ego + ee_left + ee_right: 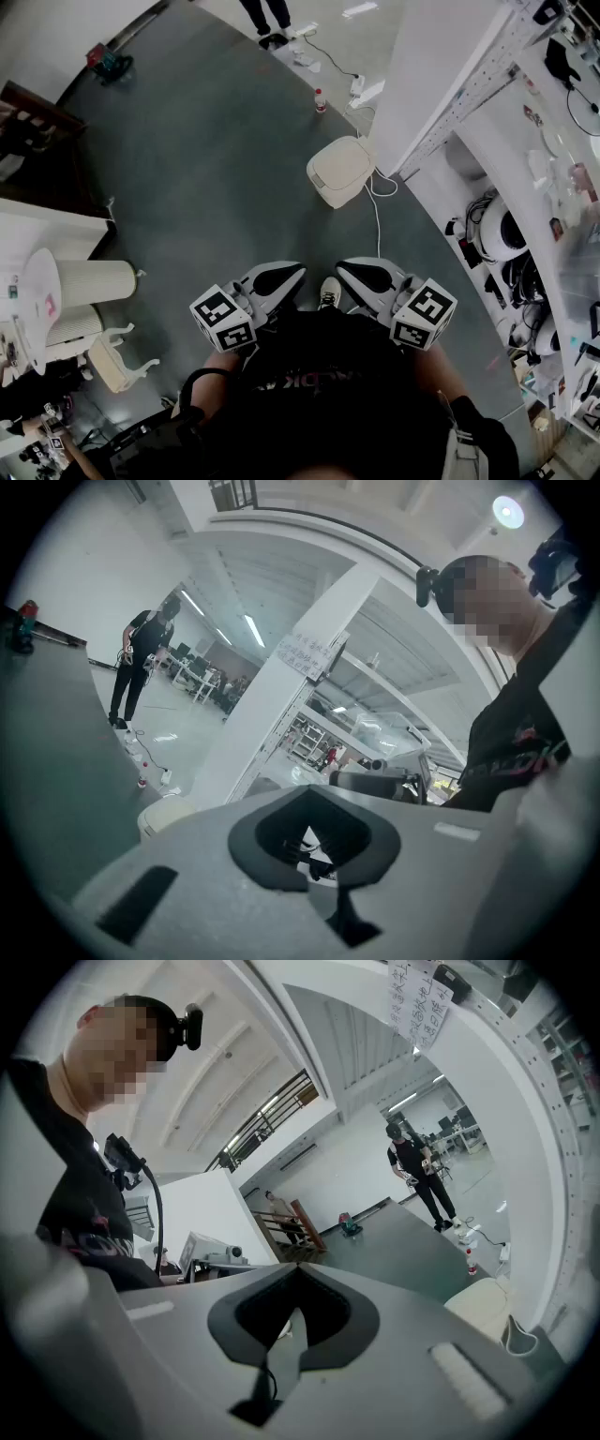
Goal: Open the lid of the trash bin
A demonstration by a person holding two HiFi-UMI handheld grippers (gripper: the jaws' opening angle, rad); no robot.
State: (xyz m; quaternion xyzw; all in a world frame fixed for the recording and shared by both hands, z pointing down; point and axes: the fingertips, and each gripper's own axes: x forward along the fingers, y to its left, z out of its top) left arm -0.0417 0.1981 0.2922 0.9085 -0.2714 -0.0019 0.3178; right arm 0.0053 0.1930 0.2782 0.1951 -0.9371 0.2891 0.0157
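The trash bin (342, 171) is cream with rounded corners. It stands on the grey floor beside a white pillar, its lid down. Both grippers are held close to my body, well short of the bin. My left gripper (294, 272) and right gripper (345, 268) point toward it side by side, jaws together with nothing between them. In the left gripper view the bin (167, 816) peeks over the left edge of the shut left gripper (317, 829). In the right gripper view it (483, 1307) lies low at the right, past the shut right gripper (295, 1321).
A white pillar (441, 66) and shelving (544, 187) run along the right. A white cable (377, 211) trails from the bin across the floor, and a bottle (321, 100) and power strip (357, 89) lie beyond it. Ribbed white cylinders (94, 281) stand at the left. A person (267, 14) stands far off.
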